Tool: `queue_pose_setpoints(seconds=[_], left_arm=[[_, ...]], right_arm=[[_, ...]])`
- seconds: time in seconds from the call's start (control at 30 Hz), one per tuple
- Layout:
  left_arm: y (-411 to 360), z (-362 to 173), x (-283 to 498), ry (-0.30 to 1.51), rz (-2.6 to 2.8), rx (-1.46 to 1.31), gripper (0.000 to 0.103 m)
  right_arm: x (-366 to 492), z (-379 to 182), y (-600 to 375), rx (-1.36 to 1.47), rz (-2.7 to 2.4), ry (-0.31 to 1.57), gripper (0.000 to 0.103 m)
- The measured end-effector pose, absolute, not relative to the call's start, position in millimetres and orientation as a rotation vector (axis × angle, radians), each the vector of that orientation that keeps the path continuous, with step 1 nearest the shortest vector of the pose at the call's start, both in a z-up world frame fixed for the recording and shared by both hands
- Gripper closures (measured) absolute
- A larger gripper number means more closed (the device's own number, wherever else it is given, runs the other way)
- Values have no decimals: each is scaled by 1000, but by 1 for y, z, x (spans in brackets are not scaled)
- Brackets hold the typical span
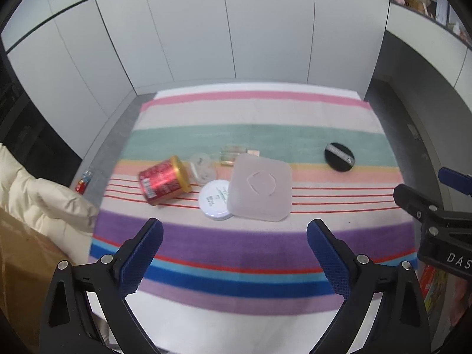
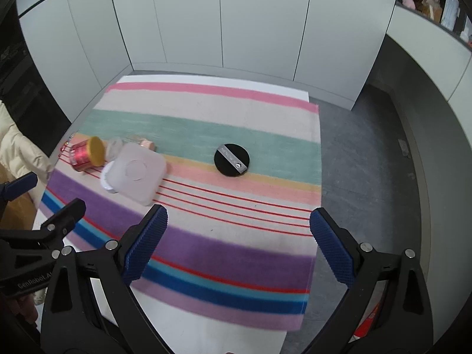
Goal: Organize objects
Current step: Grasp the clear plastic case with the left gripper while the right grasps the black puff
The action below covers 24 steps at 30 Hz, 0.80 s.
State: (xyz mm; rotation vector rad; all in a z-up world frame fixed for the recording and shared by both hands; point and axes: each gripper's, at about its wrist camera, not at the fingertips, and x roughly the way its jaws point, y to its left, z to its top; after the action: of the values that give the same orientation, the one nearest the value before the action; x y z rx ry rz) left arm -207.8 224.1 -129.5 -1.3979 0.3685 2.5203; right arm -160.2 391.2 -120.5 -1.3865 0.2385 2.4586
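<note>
On the striped cloth [image 1: 253, 115] a red can with a gold lid [image 1: 163, 181] lies on its side. Beside it are a clear round piece [image 1: 202, 168], a white round jar [image 1: 215, 199], a small glass bottle [image 1: 233, 155] and a frosted square box [image 1: 259, 187] that overlaps the jar. A black round puff [image 1: 339, 155] lies apart to the right. My left gripper [image 1: 234, 230] hangs open over the purple stripe, short of the cluster. My right gripper [image 2: 238, 215] is open too, short of the puff [image 2: 232, 160]; the box [image 2: 137, 172] lies to its left. Neither holds anything.
A cream padded jacket [image 1: 44, 203] lies at the cloth's left edge, with a small red item [image 1: 84, 181] next to it. White panels wall in the back. A grey surface [image 2: 354, 177] borders the cloth on the right, and a cluttered shelf [image 2: 436, 3] sits at the upper right.
</note>
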Motion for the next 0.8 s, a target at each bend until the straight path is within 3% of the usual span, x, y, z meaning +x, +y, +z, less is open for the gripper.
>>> queue_pose_setpoints(seconds=[0.63,0.8], left_arm=[[259,-218,-262,367,2405,-1562,6],[264,-223,-271,365,2399,-1559,17]], right_arm=[[-226,-216,432,-1487,2411,308,10],[-243,-227,433,-1498,2407,302,13]])
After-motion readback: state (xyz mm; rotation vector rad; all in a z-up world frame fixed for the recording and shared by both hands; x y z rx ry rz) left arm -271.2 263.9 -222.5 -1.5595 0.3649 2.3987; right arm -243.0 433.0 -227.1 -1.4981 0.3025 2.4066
